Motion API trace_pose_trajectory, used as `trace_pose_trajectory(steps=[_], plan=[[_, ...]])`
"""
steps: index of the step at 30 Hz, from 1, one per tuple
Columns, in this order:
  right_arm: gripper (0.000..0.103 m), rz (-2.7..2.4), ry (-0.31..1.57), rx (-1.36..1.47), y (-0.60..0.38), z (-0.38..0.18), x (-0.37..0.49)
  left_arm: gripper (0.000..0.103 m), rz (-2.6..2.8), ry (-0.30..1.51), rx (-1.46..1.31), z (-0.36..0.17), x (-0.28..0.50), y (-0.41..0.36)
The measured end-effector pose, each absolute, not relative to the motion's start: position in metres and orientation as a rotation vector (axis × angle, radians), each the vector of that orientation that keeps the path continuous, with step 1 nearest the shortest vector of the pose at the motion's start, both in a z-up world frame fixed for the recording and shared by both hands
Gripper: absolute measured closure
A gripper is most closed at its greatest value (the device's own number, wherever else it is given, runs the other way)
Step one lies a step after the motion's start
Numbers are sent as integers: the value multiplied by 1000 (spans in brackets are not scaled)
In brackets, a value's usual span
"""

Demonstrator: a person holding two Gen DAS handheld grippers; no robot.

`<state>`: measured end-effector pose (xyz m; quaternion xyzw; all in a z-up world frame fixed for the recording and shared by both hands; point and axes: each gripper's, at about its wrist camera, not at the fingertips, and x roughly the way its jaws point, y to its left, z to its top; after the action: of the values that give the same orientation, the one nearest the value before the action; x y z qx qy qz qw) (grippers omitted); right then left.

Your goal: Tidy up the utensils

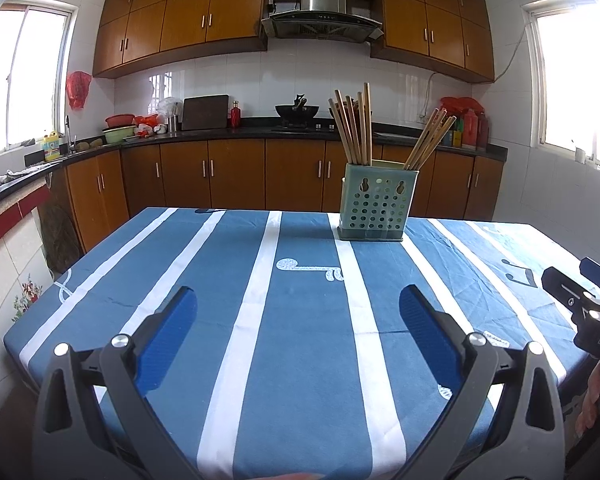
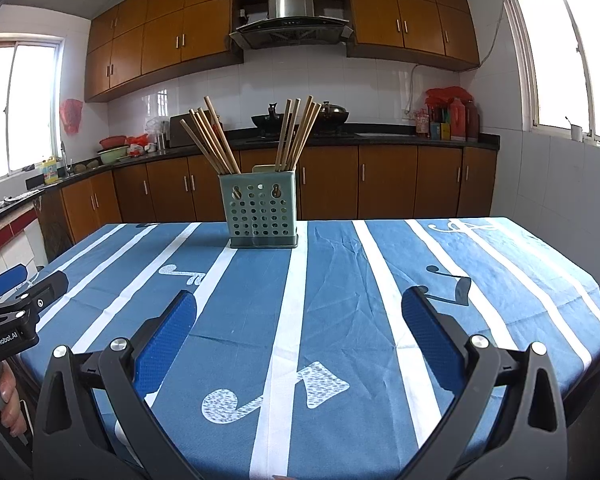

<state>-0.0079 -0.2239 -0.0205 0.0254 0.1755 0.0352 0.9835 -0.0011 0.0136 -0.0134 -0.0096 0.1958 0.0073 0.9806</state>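
Both hand-held grippers are hovering over the near edge of the table (image 1: 300,360), which is wearing a blue cloth with white stripes and music-note prints. The left hand-held gripper (image 1: 298,308) is sitting released, blue pads spread wide with nothing between them, and the right hand-held gripper (image 2: 299,308) is doing the same, fingers wide apart and empty. The green perforated utensil holder (image 1: 374,208) is standing upright toward the far side of the table, well apart from both. Wooden chopsticks (image 1: 354,128) are sticking out of it in two bunches, one leaning left and one leaning right (image 1: 428,140), so they look split into two compartments. Behind it all, kitchen cabinets (image 1: 236,172) and a range hood (image 1: 322,12) are filling the background.
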Motion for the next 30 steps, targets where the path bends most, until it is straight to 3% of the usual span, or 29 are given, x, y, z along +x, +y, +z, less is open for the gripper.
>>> trace_pose_trajectory(steps=[30], plan=[[2,68,355,54,-223,-21,-8,4,12,398,-19,-15,-1,11]])
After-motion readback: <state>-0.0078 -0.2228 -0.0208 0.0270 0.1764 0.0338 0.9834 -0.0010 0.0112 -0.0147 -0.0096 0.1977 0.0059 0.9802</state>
